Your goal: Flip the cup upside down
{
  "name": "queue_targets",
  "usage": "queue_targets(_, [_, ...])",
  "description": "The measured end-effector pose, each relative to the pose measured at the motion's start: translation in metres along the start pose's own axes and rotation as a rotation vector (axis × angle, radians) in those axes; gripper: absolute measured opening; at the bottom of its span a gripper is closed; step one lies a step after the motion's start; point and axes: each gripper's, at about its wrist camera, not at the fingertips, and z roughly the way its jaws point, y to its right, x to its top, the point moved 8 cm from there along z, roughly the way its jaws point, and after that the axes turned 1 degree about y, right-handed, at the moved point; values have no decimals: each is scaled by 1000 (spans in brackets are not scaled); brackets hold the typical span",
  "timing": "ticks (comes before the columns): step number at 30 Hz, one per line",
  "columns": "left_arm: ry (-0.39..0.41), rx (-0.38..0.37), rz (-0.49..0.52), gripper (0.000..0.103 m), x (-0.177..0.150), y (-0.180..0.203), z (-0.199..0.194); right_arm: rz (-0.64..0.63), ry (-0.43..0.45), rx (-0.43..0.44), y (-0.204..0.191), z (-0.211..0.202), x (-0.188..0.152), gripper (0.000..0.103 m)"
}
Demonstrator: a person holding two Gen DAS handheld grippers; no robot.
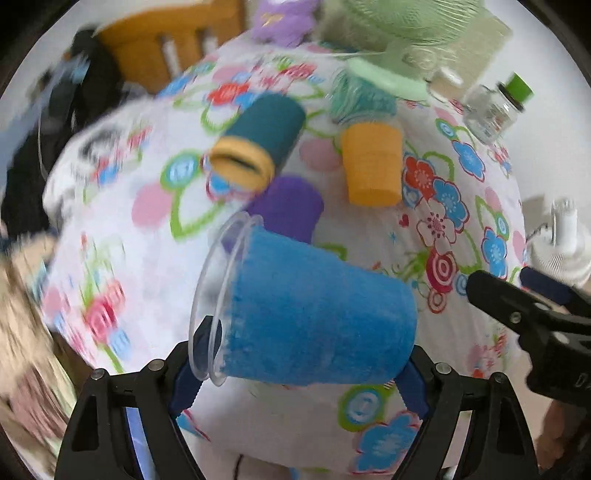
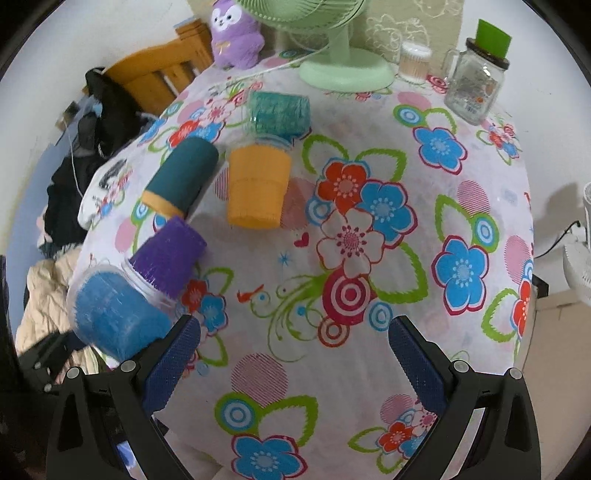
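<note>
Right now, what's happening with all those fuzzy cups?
The left tongs are shut on the blue cup, holding it tipped on its side above the flowery table, partway through a flip. The right tongs are open and hold nothing. The orange cup already stands upside down on the table. The purple cup and the dark teal cup sit nearby. A green fan stands at the back.

Tabletop (image 2: 332,369) covered by a floral cloth. Resting on it: orange cup (image 2: 257,184) near centre; teal cup (image 2: 279,110) at its 12 o'clock; dark teal cup (image 2: 183,175) on its side at 9 o'clock; purple cup (image 2: 168,254) at 7 o'clock; green fan base (image 2: 345,70), glass jar (image 2: 474,85) and purple plush (image 2: 236,33) along the far edge.
</note>
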Motion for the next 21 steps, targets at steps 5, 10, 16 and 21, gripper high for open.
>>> queue_targets(5, [-40,7,-63,83,-19,4,10,-6,-32,17,0,13,-7,103])
queue_targets(10, [-67,25,-77,82,-30,5,23,-17,-63,27,0,28,-15,103])
queue_targets(16, [-106,27,-94,83,-41,1,42,1,-95,25,6,45,-24,103])
queue_targets(21, [-101,24,-81,84,-41,0,41,12,-97,29,9,48,-28,103])
